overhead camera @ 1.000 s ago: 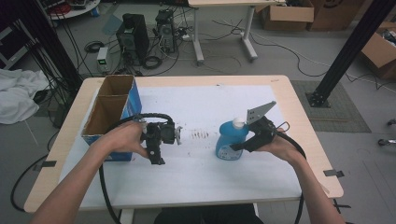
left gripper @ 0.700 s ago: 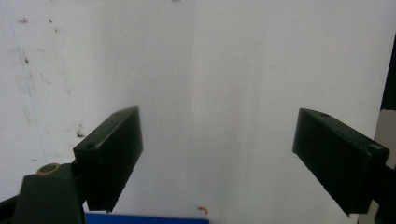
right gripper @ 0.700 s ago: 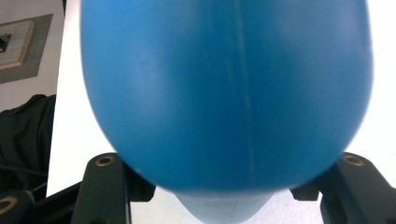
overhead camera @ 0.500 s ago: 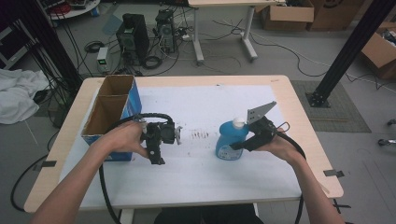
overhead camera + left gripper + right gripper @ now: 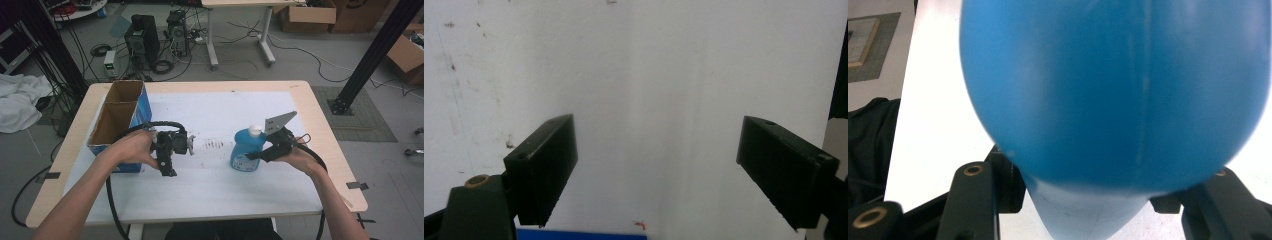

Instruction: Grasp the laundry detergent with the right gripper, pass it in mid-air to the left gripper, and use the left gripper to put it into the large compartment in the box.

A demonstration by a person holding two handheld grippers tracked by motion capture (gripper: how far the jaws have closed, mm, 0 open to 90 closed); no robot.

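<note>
The left gripper [image 5: 656, 170] holds its two black jaws wide apart over a white, lightly speckled table surface [image 5: 649, 75] — a blue edge [image 5: 579, 235] shows at the bottom.

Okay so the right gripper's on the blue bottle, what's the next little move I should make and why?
Probably lift the blue bottle a little, straight up off the white sheet. The right gripper is shut on its side, and the right gripper view shows the bottle sitting between the jaws. It stands upright, so a gentle lift would test the hold before carrying it toward the open cardboard box. The left gripper is open with nothing between its jaws.
</note>
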